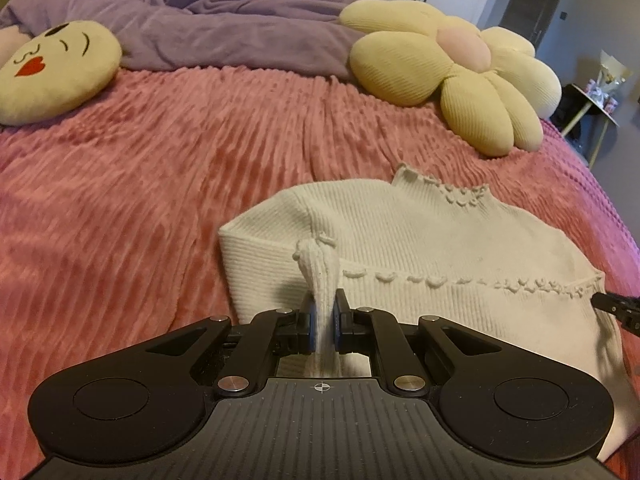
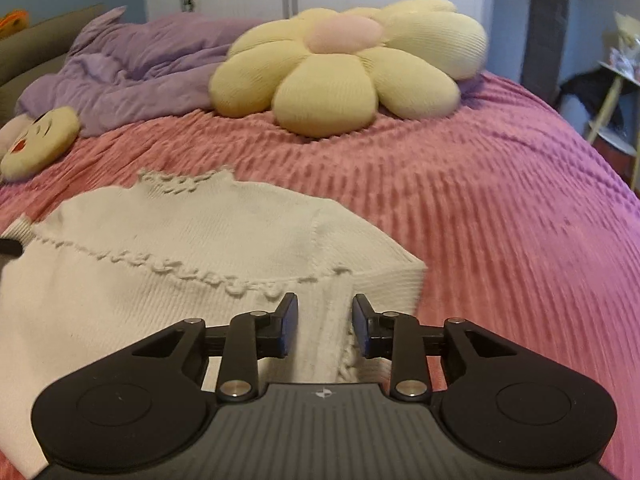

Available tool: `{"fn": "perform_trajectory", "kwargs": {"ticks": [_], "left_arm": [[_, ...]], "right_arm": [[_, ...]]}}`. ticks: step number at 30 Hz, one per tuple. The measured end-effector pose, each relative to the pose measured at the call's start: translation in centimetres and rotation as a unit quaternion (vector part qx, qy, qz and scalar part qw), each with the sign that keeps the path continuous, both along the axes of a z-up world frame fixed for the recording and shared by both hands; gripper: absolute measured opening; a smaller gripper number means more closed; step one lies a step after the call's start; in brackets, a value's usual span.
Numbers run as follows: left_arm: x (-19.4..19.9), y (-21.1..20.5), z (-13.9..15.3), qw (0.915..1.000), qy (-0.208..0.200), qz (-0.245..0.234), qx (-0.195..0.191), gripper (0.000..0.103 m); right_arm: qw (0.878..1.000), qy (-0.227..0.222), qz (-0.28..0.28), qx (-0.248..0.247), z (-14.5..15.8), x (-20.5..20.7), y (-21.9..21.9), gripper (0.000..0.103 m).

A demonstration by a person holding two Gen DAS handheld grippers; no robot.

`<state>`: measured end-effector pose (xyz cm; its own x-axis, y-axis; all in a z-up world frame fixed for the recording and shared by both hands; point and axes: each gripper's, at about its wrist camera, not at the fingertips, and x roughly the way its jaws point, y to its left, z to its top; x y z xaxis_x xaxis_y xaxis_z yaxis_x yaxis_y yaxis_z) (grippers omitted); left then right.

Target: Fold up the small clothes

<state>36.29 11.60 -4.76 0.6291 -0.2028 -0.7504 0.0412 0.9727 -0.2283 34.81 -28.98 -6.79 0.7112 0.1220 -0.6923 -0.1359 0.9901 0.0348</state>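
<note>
A small cream knit sweater [image 1: 420, 232] lies on the pink bedspread, neck pointing away, with a ruffled trim line across it. My left gripper [image 1: 324, 312] is shut on the sweater's left sleeve cuff [image 1: 318, 268], a bunched strip held between the pads over the sweater's left side. In the right wrist view the sweater [image 2: 180, 240] lies left of centre. My right gripper [image 2: 325, 320] is open, its pads either side of the folded right sleeve [image 2: 332, 300], not squeezing it. Its tip shows at the right edge of the left wrist view [image 1: 616, 308].
A flower-shaped yellow cushion [image 1: 452, 76] [image 2: 340, 64] lies behind the sweater. A round kiss-face cushion [image 1: 52, 72] [image 2: 40, 140] lies far left. A purple duvet [image 1: 208, 12] is heaped at the bed's head. The pink bedspread [image 1: 140, 184] surrounds the sweater. A side table [image 1: 596, 100] stands off the bed's right.
</note>
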Motion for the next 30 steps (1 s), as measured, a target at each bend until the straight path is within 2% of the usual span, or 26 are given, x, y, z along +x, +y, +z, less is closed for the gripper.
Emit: {"fn": "perform_trajectory", "kwargs": {"ticks": [5,10,13,15,19,24,26,30], "left_arm": [[-0.2,0.3,0.5,1.0000,0.000,-0.004,0.007,0.010],[-0.2,0.8,4.4,0.9981,-0.061,-0.001,-0.011,0.010],[1.2,0.6,6.4,0.9949,-0.098,0.024,0.006,0.010],[2.7,0.2,7.0,0.9920,-0.116,0.043,0.023,0.010],[5.0,-0.7,6.5,0.9915,-0.113,0.048,0.042,0.010],[5.7,-2.3,3.3,0.9930,-0.082,0.028,0.080,0.010],[5.8,-2.1,2.4,0.9931,-0.076,0.034,0.083,0.010],[6.5,-1.3,2.9,0.9931,-0.084,0.048,0.066,0.010]], "right_arm": [[0.999,-0.018,0.009,-0.027,0.5,-0.8,0.7,0.006],[0.996,-0.086,0.008,-0.034,4.3,-1.8,0.9,0.005],[0.990,-0.129,-0.016,-0.050,6.6,-0.7,1.0,0.005],[0.988,-0.141,-0.038,-0.056,7.3,1.1,1.0,0.005],[0.988,-0.123,-0.068,-0.055,6.7,5.0,1.1,0.005],[0.993,-0.077,-0.050,-0.078,3.3,7.2,2.5,0.005],[0.992,-0.071,-0.044,-0.090,2.3,7.5,3.1,0.005],[0.989,-0.088,-0.058,-0.104,2.8,7.6,3.2,0.005]]}}
